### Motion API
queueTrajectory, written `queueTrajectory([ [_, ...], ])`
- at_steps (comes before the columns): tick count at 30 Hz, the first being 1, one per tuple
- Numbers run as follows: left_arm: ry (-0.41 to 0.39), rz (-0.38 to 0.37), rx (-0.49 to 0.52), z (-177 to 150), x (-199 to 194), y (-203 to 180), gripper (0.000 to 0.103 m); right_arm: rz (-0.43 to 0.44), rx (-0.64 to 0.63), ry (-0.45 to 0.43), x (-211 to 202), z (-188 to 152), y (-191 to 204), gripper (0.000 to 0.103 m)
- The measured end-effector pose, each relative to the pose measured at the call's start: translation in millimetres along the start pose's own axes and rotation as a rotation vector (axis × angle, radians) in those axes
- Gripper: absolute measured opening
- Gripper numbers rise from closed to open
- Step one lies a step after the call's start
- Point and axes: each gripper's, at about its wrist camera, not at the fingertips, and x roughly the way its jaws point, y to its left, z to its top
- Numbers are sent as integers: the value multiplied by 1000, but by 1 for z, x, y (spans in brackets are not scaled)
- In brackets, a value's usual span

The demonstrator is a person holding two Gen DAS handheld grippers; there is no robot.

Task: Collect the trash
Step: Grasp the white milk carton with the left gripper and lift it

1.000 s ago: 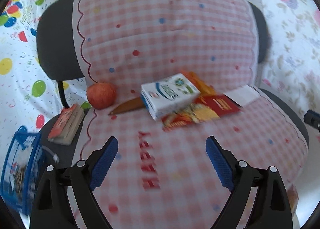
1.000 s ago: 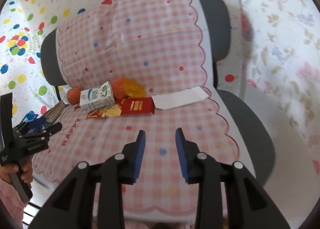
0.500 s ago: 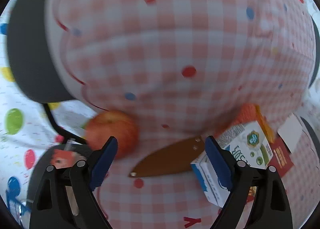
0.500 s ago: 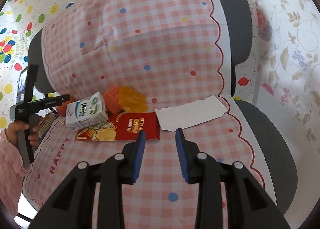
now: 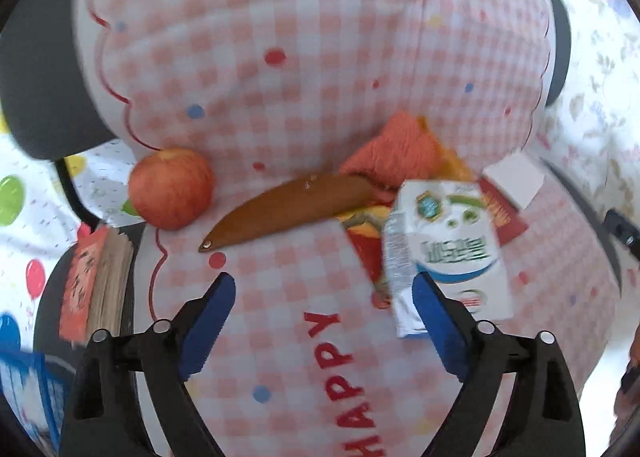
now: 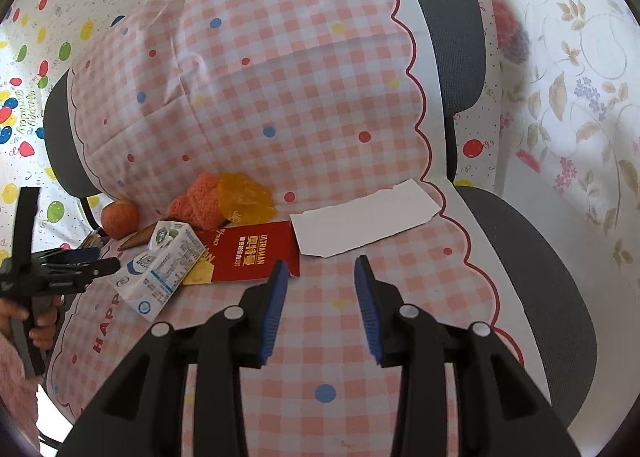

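Note:
A white milk carton [image 5: 444, 249] [image 6: 162, 265] lies on the checked chair seat, on a red wrapper [image 6: 250, 253] [image 5: 500, 209]. A torn white paper [image 6: 360, 223] [image 5: 514, 179] lies to its right. A crumpled yellow wrapper [image 6: 246, 197] sits behind, beside an orange knitted piece [image 5: 394, 149] [image 6: 196, 203]. My left gripper [image 5: 320, 297] is open and empty, its right finger just in front of the carton; it also shows in the right wrist view [image 6: 80, 267]. My right gripper [image 6: 320, 273] is open and empty, close to the paper and red wrapper.
A red apple [image 5: 172, 187] [image 6: 119, 217] and a brown knife [image 5: 288, 209] lie at the seat's left. A book [image 5: 96, 285] rests on the chair's left edge. A blue basket [image 5: 24, 397] stands lower left. The chair back [image 6: 260, 77] rises behind.
My left gripper has pulled back and swung right, so the carton sits by its right finger. My right gripper has moved in closer to the red wrapper and paper.

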Motion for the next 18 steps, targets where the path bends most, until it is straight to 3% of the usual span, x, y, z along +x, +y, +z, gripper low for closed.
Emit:
queueTrajectory([
  [4, -43, -134, -24, -14, -14, -32, 92, 0, 7, -13, -3, -1, -2, 56],
  [6, -33, -107, 24, -13, -8, -53, 92, -11, 13, -17, -3, -1, -3, 67],
  [9, -31, 7, 129, -16, 4, -83, 92, -18, 18, -19, -3, 1, -5, 71],
  [11, -35, 45, 148, -14, 11, -89, 92, -19, 14, -18, -4, 1, -7, 71],
  [18, -4, 6, 51, -10, 19, -73, 90, -14, 13, -8, -4, -2, -16, 71],
])
